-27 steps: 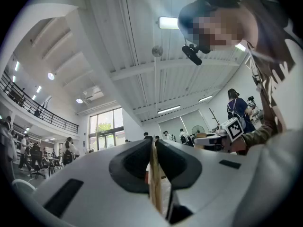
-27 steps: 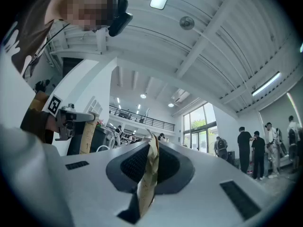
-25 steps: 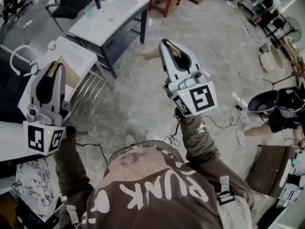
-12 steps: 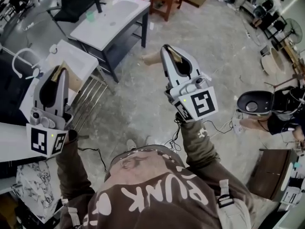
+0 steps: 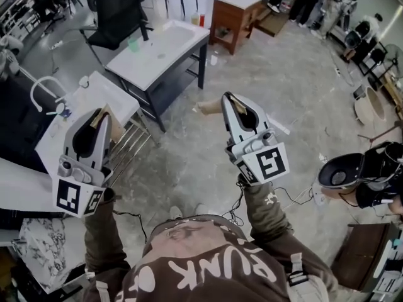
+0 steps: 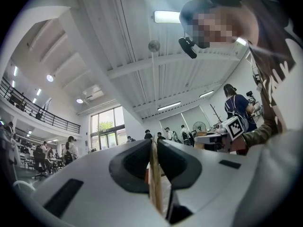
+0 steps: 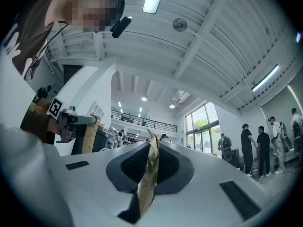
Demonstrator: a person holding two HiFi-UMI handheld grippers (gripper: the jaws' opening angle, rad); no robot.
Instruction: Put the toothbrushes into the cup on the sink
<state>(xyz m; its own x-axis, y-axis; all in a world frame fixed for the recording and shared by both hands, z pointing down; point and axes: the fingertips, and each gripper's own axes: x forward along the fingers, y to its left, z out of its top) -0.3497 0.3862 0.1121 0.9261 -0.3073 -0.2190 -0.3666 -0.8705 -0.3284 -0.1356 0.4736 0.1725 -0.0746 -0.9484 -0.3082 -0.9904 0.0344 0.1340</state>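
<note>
Left gripper (image 6: 153, 144) is clamped on a thin wooden toothbrush (image 6: 154, 178), while the right gripper (image 7: 152, 148) is closed on a tan toothbrush (image 7: 147, 178). Both are held over the concrete floor (image 5: 189, 150), well apart from the green cup (image 5: 133, 43) on the white sink (image 5: 165, 50).

Left claw (image 5: 99, 117) and right claw (image 5: 230, 100) clamped, angled slightly upward.
</note>
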